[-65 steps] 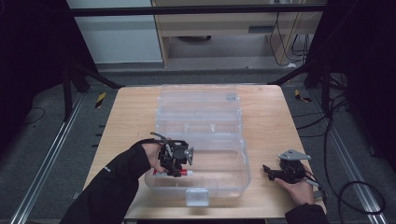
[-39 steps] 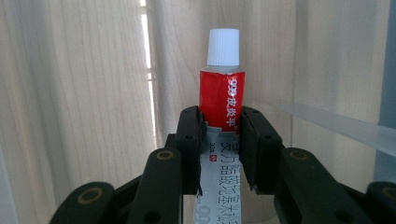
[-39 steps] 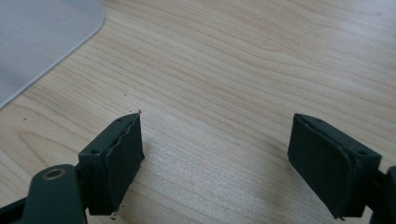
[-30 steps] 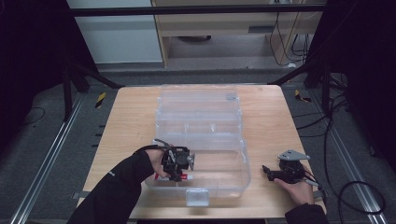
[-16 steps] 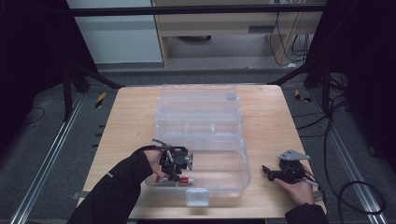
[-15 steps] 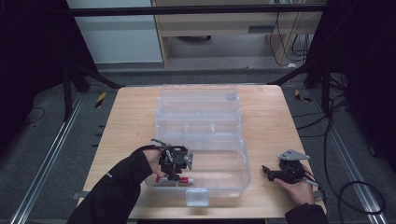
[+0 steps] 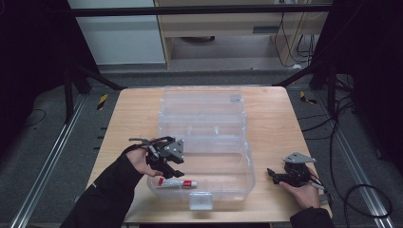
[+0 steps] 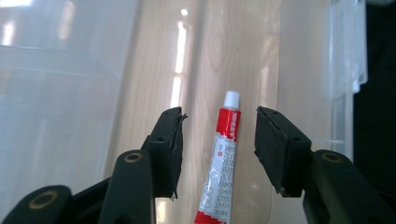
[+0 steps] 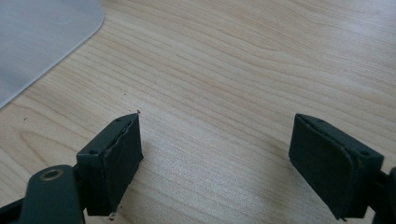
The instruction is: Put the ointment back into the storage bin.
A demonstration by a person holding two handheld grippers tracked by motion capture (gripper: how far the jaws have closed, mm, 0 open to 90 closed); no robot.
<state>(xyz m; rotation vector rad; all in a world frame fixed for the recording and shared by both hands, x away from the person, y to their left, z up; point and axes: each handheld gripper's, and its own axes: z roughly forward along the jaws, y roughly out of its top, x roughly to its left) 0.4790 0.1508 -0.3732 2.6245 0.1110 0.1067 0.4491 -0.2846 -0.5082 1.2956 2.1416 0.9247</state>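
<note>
Lying flat on the floor of the clear plastic box (image 7: 247, 166), near its front wall, the red-and-white tube (image 7: 177, 183) pointed its white cap away from the left gripper (image 8: 218, 135). That gripper's jaws were spread and straddled the tube lengthwise, holding nothing. The right gripper (image 7: 274, 175), also spread and empty, rested right of the box, farther off.

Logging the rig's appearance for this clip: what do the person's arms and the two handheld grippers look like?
Both forearms wear black sleeves. The left gripper and right gripper are black and two-jawed, each carrying a grey three-cornered plate on top. In the gripper views the jaws end in flat black rectangular pads with frayed edges, joined by brass-coloured pivots. A thin black cable loops from the left gripper, and another trails from the right.
</note>
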